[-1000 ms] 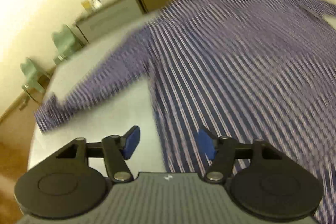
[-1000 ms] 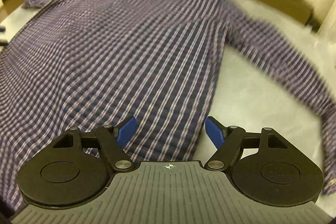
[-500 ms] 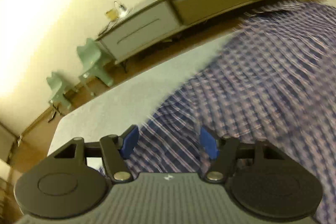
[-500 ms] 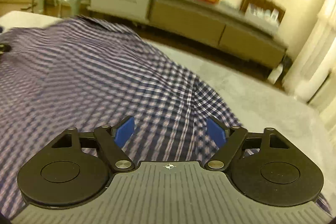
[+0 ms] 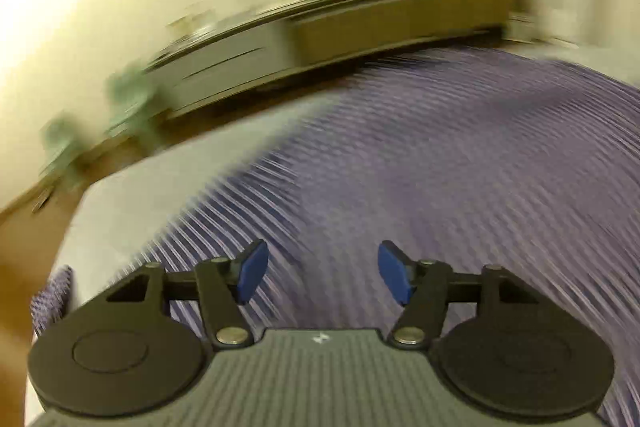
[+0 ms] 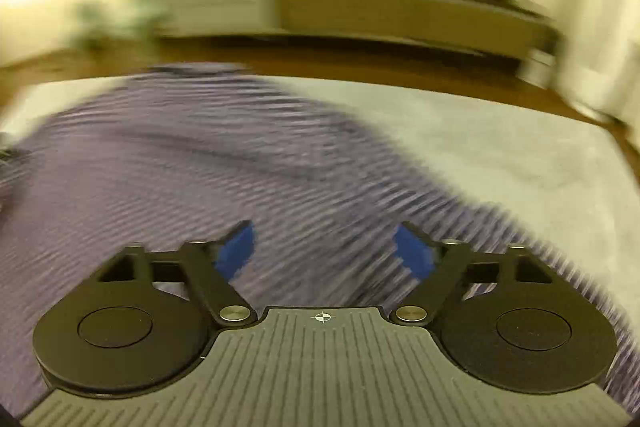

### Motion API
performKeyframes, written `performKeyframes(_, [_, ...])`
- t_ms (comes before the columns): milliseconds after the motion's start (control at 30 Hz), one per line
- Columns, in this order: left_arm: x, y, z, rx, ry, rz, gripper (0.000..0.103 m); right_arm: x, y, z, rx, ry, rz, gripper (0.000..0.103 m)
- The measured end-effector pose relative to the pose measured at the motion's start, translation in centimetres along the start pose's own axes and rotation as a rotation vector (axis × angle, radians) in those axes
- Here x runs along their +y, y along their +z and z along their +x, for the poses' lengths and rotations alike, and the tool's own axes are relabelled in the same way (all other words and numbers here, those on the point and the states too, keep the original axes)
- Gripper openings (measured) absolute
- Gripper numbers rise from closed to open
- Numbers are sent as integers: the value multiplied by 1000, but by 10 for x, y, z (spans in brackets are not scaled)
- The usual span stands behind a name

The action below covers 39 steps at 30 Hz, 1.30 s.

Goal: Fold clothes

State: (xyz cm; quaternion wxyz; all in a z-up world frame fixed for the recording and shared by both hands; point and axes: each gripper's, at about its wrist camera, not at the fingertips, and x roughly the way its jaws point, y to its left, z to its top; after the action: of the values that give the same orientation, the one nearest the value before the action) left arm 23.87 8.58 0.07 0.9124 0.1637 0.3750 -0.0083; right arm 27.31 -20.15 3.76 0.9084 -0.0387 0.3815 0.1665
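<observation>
The left gripper [image 5: 322, 277] and right gripper [image 6: 324, 253] are held over the shirt [image 5: 460, 167], jaws apart, nothing gripped. The shirt is spread flat on the grey table [image 6: 500, 147]; both views are blurred.

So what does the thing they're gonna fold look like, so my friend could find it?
Find the big pale grey table in front of the long low sideboard. Spread flat across most of it is a purple-and-white checked shirt, lying under both open grippers, left and right. It is the only patterned cloth there; everything around it is plain.
</observation>
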Motion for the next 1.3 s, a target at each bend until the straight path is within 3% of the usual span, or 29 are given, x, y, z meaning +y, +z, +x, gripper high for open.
performKeyframes(67, [-42,-49,-51,-17,-66,92,67,17,-46,-37,18,89,-17,87])
performKeyframes(133, [-67,-92,-79,10,-89,122,69,25,-95,-63,67,143,-27,87])
performKeyframes(200, [-71,-129,-92,92,-107,88,68,38,-148,-85,138,121,-16,86])
performKeyframes(233, [-69,-145,-103,82,-93,72,71,44,-174,-93,188,102,-19,83])
performKeyframes(300, [-64,-160,-116,95,-64,135,74,57,-211,-112,195,56,-103,87])
performKeyframes(367, [-51,-171,-117,132,12,161,73,68,-235,-136,198,3,-186,85])
performKeyframes(400, [-43,-176,-118,151,51,161,70,68,-238,-143,198,-23,-162,80])
performKeyframes(433, [-32,-176,-118,164,98,148,59,70,-239,-151,183,-48,-142,80])
performKeyframes(467, [-21,-176,-119,173,135,133,58,74,-239,-160,160,-69,-130,80])
performKeyframes(600, [-16,-170,-145,84,-12,52,66,86,-233,-169,118,-55,-147,83])
performKeyframes(667, [-23,-174,-143,78,-77,61,67,87,-230,-169,117,-47,-144,50])
performKeyframes(700, [-30,-177,-144,82,-89,76,68,87,-228,-169,117,-43,-142,13])
performKeyframes(733, [-34,-180,-142,81,-75,98,68,87,-227,-168,117,-39,-141,1])
performKeyframes(800, [-38,-185,-139,77,-29,130,68,88,-223,-168,116,-31,-138,1])
performKeyframes(900, [-47,-174,-151,13,11,135,63,66,-206,-210,39,129,52,0])
performKeyframes(1000, [-87,-155,-188,-143,-149,184,68,49,-195,-228,21,242,204,1])
performKeyframes(1067, [-135,-153,-213,-240,-264,281,77,40,-198,-237,32,284,280,1])
performKeyframes(1100, [-163,-157,-220,-277,-263,338,83,36,-202,-242,38,303,309,1])
performKeyframes(1167, [-218,-165,-232,-350,-254,450,84,34,-208,-250,48,337,354,1])
performKeyframes(1267, [-269,-171,-205,-396,-113,565,81,35,-215,-257,65,361,373,1])
performKeyframes(1300, [-280,-171,-192,-398,-74,597,76,33,-217,-256,75,348,367,1])
